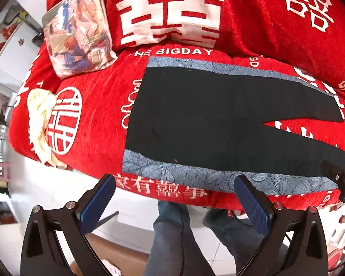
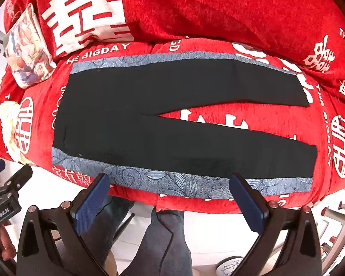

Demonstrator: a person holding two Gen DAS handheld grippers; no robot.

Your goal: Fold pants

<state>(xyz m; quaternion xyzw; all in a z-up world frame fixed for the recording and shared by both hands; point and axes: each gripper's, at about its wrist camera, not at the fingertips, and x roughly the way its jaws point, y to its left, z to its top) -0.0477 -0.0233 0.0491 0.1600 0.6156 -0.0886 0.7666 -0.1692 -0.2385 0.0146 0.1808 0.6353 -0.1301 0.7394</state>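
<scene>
Black fabric pants [image 2: 172, 124] flat on blue-grey leaf-patterned cloth [image 2: 172, 184], left gripper [image 1: 176, 204] and right gripper [image 2: 170, 201] both wide, empty.

White lettering is showing on a red sofa cover [image 1: 99, 96]: the words "THE BIGDAY" are running along the seat's back edge [image 2: 99, 54] and repeating down the right side. Large white Chinese double-happiness characters are filling the back cushions [image 1: 170, 11], with round versions sitting on the seat. A row of Chinese characters is running along the front edge, upside down. A black gripper body [image 2: 2, 209] is bearing "GenRobot.AI".
</scene>
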